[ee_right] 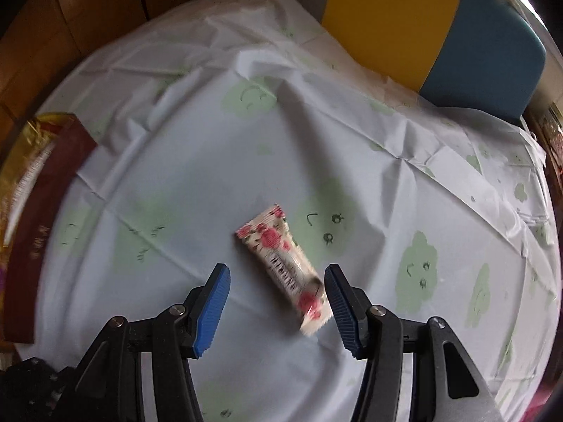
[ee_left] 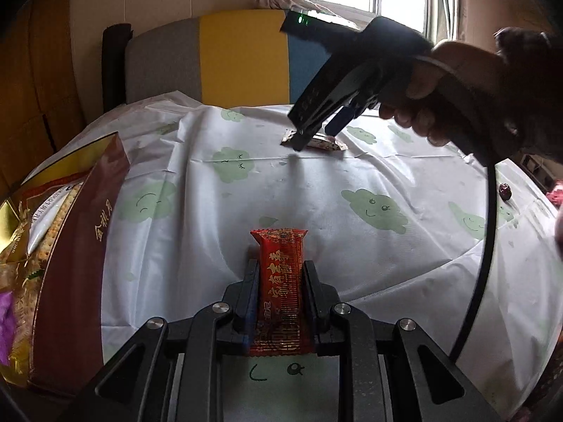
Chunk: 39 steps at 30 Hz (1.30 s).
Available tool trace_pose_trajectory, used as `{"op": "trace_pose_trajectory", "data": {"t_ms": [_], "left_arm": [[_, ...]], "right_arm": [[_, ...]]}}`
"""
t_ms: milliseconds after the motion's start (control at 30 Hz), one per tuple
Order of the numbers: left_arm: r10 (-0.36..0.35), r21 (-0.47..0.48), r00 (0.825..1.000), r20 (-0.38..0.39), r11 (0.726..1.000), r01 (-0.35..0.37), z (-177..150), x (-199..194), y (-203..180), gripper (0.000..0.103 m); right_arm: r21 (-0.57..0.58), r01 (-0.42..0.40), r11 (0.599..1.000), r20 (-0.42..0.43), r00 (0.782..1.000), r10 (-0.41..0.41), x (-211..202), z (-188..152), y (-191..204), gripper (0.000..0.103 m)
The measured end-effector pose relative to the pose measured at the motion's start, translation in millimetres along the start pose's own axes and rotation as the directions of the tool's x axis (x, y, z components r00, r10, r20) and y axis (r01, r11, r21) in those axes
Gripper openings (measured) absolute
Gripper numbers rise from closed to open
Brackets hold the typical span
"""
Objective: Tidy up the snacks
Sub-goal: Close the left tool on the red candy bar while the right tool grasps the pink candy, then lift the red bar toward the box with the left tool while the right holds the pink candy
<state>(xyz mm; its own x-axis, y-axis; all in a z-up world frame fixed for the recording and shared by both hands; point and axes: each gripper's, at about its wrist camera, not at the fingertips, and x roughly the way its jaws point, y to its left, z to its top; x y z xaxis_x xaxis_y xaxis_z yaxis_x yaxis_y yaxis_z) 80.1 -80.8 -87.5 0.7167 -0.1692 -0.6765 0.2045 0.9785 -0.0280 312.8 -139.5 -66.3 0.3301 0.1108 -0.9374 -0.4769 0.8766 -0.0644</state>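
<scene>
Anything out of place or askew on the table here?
A small dark red fruit, perhaps a date, lies loose near the table's right edge, apart from the snack box. The tablecloth is creased. Otherwise nothing stands out.

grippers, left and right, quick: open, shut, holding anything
Left gripper: shut on the red snack bar.
Right gripper: open, straddling the white flowered snack bar on the tablecloth, not gripping it.

Both wrist cams look down, sharing tablecloth w/ clouds.
</scene>
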Motion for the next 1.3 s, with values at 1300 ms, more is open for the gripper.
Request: {"op": "trace_pose_trajectory", "data": {"t_ms": [1300], "left_arm": [[-0.142,-0.109,0.980,-0.143,0.986,0.127,20,2,19,0.027]], "right_arm": [[0.173,-0.028,0.984,-0.052,0.998,0.038,-44,-154,-8,0.023]]}}
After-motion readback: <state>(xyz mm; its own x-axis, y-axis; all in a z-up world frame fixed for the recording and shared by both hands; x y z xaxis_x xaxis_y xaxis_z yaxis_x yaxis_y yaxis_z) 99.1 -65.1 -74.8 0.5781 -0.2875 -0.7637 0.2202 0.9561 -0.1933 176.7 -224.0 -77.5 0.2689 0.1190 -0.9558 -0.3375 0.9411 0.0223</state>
